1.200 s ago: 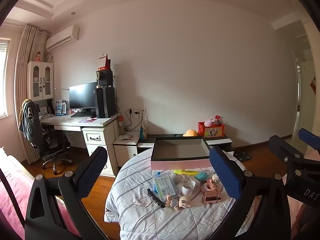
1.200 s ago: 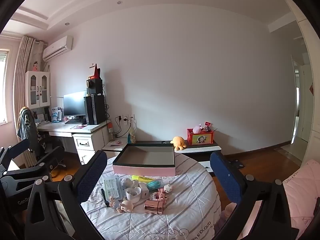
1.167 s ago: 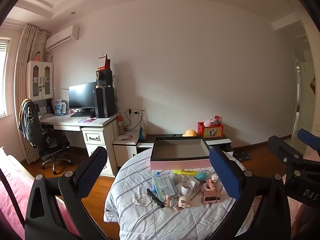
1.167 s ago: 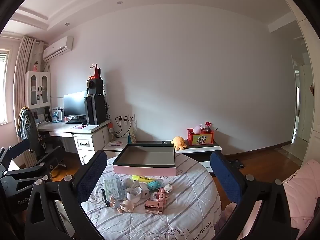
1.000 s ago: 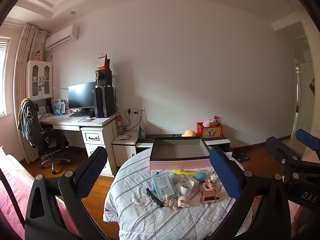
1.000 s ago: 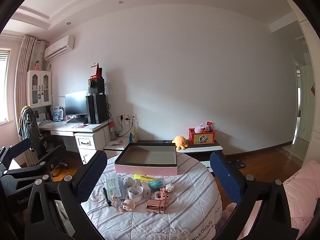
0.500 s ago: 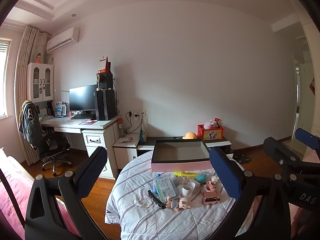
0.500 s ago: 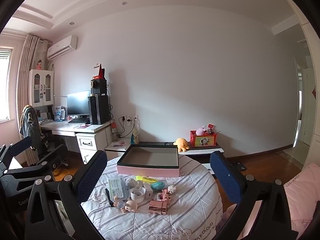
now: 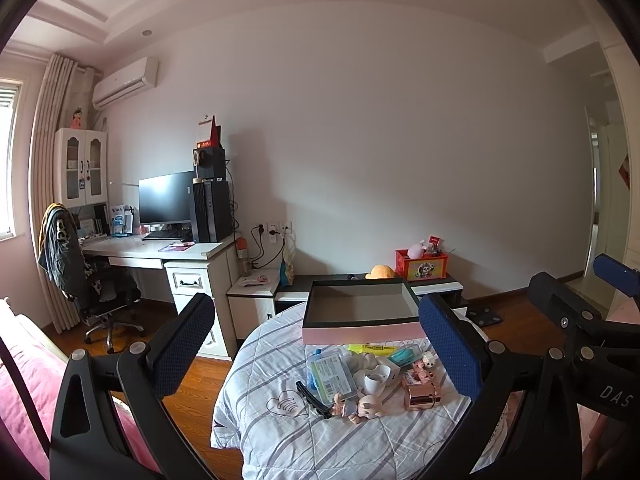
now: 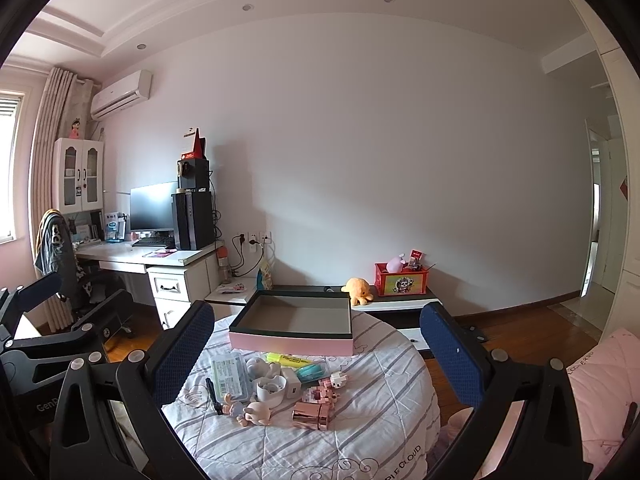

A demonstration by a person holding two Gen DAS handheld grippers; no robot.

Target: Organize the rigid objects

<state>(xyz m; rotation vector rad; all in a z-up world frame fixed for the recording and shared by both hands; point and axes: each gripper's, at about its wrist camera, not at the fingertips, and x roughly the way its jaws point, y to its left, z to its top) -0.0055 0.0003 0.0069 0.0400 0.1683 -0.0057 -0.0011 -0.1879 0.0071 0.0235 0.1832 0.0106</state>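
A round table (image 9: 280, 436) (image 10: 380, 412) with a striped quilted cloth carries a pink open box with a dark rim (image 9: 362, 314) (image 10: 294, 326) at its far side. In front of the box lies a cluster of small items: a clear card case (image 9: 331, 374) (image 10: 231, 374), a yellow highlighter (image 9: 371, 348) (image 10: 289, 359), a white cup (image 9: 374, 381) (image 10: 271, 390), a doll figure (image 9: 360, 406) (image 10: 252, 406), a rose-gold cylinder (image 9: 422, 395) (image 10: 312, 414), a black clip (image 9: 312, 398) (image 10: 214, 396). My left gripper (image 9: 316, 344) and right gripper (image 10: 318, 346) hover open, well short of the table, holding nothing.
A white desk (image 9: 160, 252) with monitor and tower stands at the left wall, with an office chair (image 9: 92, 292) beside it. A low cabinet (image 10: 400, 304) behind the table bears an orange plush and a red box. Pink bedding (image 10: 596, 392) lies at right. Wooden floor surrounds the table.
Both views have shifted slightly; the table and its items sit a little lower and closer in frame. Nothing on the table has moved, and both grippers stay open.
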